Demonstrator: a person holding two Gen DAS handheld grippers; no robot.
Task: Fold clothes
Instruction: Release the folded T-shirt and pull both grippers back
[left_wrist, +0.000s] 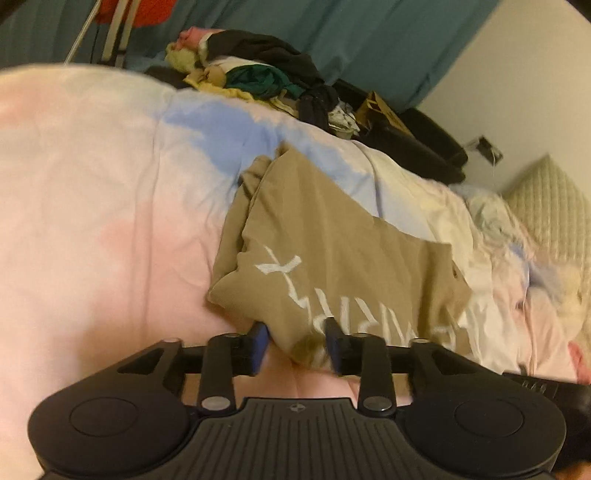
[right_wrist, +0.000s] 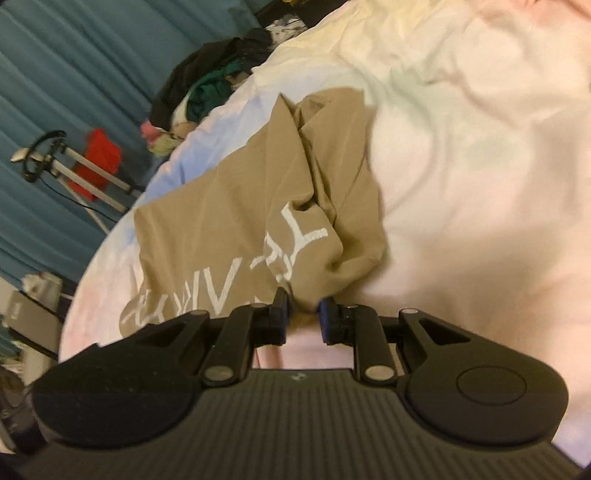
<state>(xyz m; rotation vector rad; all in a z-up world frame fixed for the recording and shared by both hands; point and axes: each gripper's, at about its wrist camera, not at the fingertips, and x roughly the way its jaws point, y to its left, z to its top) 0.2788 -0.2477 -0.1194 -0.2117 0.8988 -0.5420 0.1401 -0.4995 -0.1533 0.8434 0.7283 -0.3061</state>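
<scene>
A tan T-shirt (left_wrist: 332, 236) with white lettering lies partly folded on the bed, also seen in the right wrist view as the tan T-shirt (right_wrist: 229, 221). My left gripper (left_wrist: 297, 341) is at its near edge. A bunched fold of the shirt sits between the blue pads, with a gap showing beside the left pad, so it stands open. My right gripper (right_wrist: 304, 314) is at the shirt's other near corner, its pads pinching a narrow bunch of the cloth. The right gripper's black body (left_wrist: 554, 398) shows at the left view's right edge.
The bed is covered by a pink, white and blue duvet (left_wrist: 92, 184). A heap of dark and mixed clothes (left_wrist: 258, 74) lies at the bed's far edge before a teal curtain (left_wrist: 369, 33). A pillow (left_wrist: 550, 199) is at the right. A tripod (right_wrist: 74, 173) stands off the bed.
</scene>
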